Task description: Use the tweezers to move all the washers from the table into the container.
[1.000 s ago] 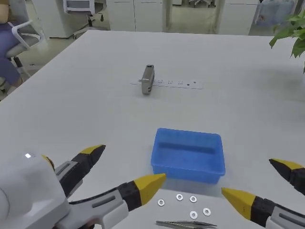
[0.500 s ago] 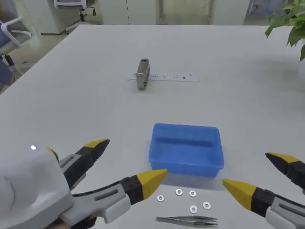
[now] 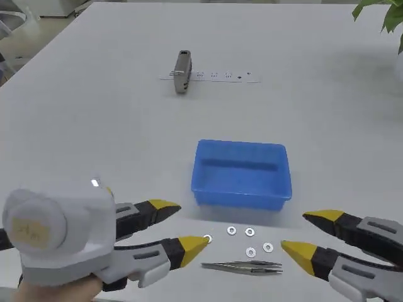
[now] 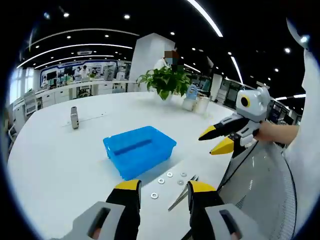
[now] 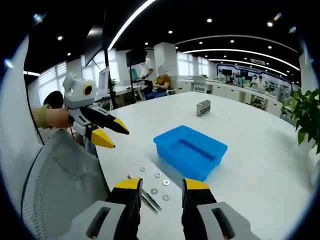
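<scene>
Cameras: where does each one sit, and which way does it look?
Head view: on the person's head, looking down at the blue container, washers and tweezers; the left tool and right tool show.
Left gripper view: on the left tool, facing the plant and right tool; own jaws show.
Right gripper view: on the right tool, facing the left tool; own jaws show.
Shared: all three see the blue container, washers and tweezers.

Grey left gripper with yellow-tipped black jaws (image 3: pixel 182 224) and matching right gripper (image 3: pixel 307 231) both held low, jaws spread, tips angled toward each other.
</scene>
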`<state>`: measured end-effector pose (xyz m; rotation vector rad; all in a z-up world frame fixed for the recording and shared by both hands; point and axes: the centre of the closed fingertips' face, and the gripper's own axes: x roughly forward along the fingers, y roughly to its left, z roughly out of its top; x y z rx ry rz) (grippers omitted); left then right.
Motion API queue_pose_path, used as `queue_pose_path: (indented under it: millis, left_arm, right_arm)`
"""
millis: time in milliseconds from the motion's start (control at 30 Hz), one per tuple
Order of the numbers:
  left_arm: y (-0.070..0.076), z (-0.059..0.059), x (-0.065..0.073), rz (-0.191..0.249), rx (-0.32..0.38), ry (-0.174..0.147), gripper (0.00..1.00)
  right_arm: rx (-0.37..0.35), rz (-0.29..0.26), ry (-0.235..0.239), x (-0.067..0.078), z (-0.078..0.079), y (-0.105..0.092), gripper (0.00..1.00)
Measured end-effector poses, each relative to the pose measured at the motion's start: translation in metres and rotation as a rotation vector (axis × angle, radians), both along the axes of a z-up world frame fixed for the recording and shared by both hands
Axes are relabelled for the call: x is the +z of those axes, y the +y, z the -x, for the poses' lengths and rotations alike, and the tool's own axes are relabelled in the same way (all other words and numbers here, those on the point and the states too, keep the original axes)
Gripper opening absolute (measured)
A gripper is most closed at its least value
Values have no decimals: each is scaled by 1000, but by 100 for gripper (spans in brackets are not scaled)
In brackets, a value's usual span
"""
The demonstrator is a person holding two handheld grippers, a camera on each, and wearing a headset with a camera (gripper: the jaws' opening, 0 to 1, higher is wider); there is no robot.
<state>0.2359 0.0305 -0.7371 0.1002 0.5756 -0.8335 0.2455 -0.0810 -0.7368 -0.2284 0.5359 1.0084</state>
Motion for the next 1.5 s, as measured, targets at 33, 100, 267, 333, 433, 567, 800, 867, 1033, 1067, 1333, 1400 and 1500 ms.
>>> queue_pose_path:
  millis: [33, 100, 267, 333, 433, 567, 800, 867, 1033, 1067, 1333, 1400, 1500]
  left_arm:
    - [-2, 4, -7, -45, -43, 11, 30]
    - [-5, 6, -18, -108, -96, 6, 27]
    - [-15, 14, -40, -165, -201, 59, 24]
    - [-16, 15, -49, -204, -236, 66, 22]
    - [-21, 16, -56, -204, -262, 81, 18]
    - [-20, 18, -69, -291, -336, 80, 13]
    - [-24, 19, -85, -362, -410, 88, 9]
    - [-23, 19, -88, -381, -421, 88, 6]
    - [-21, 19, -92, -418, -451, 83, 4]
    - [-22, 19, -92, -421, -457, 83, 3]
    - [-26, 17, -90, -393, -478, 84, 0]
    - [-27, 18, -85, -380, -487, 78, 0]
    - [-29, 17, -72, -370, -505, 57, 0]
  right_arm:
    - [28, 26, 0, -5, 1, 3, 27]
    - [68, 44, 7, -11, 3, 9, 26]
    - [182, 134, 29, -32, 8, 16, 19]
    - [231, 180, 40, -41, 12, 18, 18]
    - [277, 211, 55, -52, 16, 22, 16]
    - [327, 247, 60, -63, 20, 26, 14]
    - [394, 316, 59, -78, 24, 28, 11]
    - [411, 337, 52, -81, 24, 28, 10]
    - [440, 377, 37, -86, 23, 29, 10]
    - [445, 381, 36, -87, 23, 29, 10]
    - [472, 400, 41, -94, 21, 29, 10]
    - [470, 396, 43, -94, 21, 29, 9]
    - [477, 396, 36, -93, 21, 28, 10]
